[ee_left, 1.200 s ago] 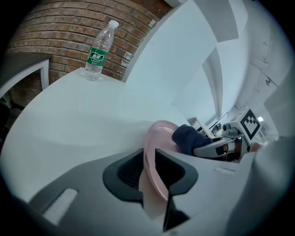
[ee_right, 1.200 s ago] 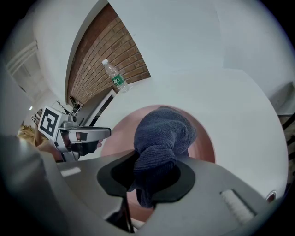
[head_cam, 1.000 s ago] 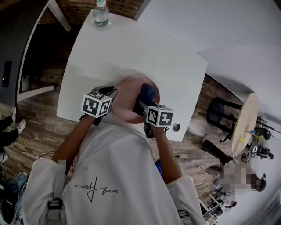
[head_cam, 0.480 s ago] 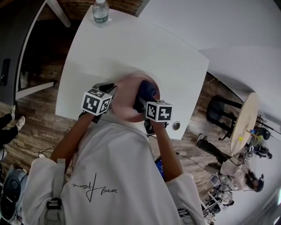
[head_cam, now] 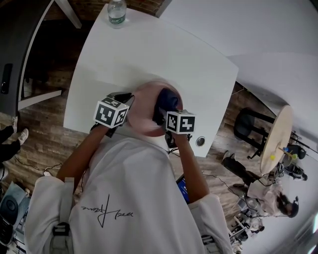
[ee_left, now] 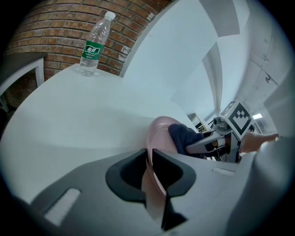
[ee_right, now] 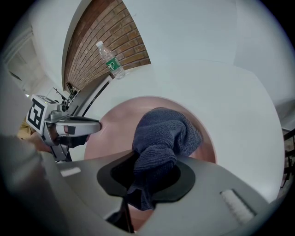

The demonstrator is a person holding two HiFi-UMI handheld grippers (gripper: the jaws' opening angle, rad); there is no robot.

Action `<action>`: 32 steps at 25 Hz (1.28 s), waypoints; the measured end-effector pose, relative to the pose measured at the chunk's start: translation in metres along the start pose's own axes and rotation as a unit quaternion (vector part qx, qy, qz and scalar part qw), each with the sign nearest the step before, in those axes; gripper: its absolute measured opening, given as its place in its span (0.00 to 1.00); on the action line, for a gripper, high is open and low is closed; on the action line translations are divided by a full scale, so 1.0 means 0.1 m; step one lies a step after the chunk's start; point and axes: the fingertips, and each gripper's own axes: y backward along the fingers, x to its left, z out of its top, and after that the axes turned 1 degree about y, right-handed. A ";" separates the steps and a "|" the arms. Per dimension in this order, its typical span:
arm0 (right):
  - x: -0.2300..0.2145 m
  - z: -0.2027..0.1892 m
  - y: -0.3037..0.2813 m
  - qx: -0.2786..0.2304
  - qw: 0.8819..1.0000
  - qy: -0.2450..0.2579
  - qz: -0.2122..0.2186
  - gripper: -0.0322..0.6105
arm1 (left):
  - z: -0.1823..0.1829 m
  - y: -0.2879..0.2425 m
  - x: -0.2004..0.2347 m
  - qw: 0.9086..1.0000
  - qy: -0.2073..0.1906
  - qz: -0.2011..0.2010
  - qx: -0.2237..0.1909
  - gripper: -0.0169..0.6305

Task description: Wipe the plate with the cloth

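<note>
Pink plate (head_cam: 144, 111) sits at the table's (head_cam: 149, 49) near edge, with the bunched dark-blue cloth (head_cam: 168, 99) pressing on its right side.

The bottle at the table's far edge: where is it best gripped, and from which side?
Probably around the body at the green label, jaws level, coming from the person's side. The bottle stands upright and is round and slim there, with table on that side to approach over. It sits near the far edge, so avoid pushing it.
</note>
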 end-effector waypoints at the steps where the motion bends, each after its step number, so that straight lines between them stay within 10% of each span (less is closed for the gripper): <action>1: 0.00 0.01 -0.01 0.001 1.000 0.003 -0.002 0.20 | 0.00 0.00 0.01 1.000 0.000 0.000 0.000 0.11; 32: 0.16 0.28 -0.15 -0.014 0.999 0.044 -0.021 0.21 | 0.01 0.00 0.02 1.000 -0.007 -0.011 0.007 0.12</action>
